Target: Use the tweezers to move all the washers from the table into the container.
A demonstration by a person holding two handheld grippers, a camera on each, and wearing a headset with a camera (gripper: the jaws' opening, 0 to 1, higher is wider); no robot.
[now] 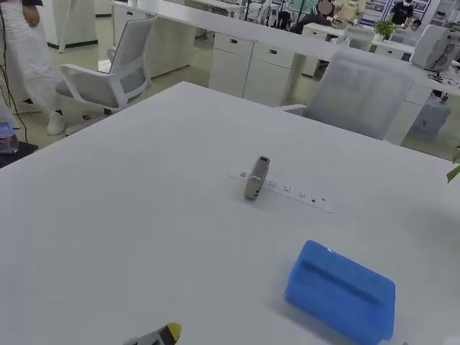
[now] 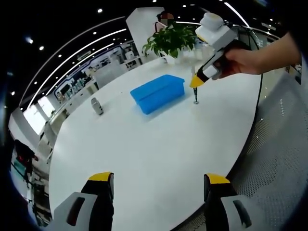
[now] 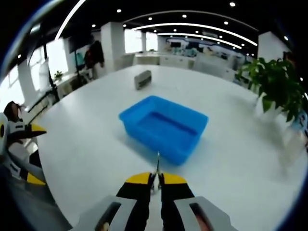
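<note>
Near the blue container [image 3: 154, 144], our right gripper [image 3: 156, 177] pinches the tweezers [image 3: 157, 162], our left gripper [image 2: 159, 178] hangs spread; we fear the tweezers twisting loose.

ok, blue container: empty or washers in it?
Empty, as far as visible: right gripper view shows the blue container with a bare floor, nothing inside.
</note>
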